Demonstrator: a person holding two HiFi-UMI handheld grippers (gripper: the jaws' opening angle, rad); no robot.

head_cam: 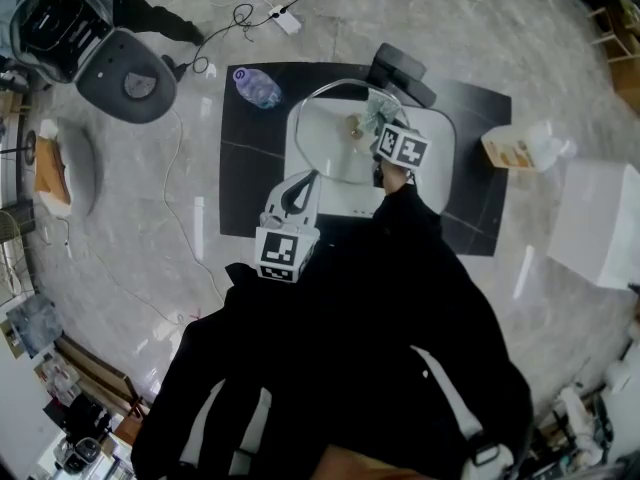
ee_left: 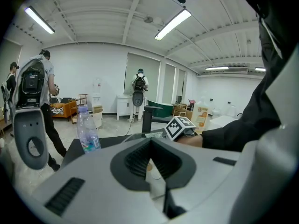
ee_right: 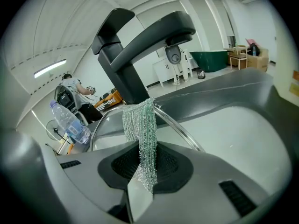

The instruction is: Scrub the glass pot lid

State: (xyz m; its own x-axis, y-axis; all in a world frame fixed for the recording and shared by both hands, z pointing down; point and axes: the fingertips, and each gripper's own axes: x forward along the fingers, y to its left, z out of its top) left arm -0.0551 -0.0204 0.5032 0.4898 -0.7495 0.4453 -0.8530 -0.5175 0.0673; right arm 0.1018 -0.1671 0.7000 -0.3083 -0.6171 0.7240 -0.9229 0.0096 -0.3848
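Glass lid [head_cam: 330, 143] (steel-rimmed) tilted in sink [head_cam: 441, 146]; scrubber [ee_right: 142, 125] alongside

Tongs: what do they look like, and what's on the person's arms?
The left tongs and right tongs are pale grey shells with black ribbed pads. Each carries a cube with black-and-white square markers. The sleeves are black.
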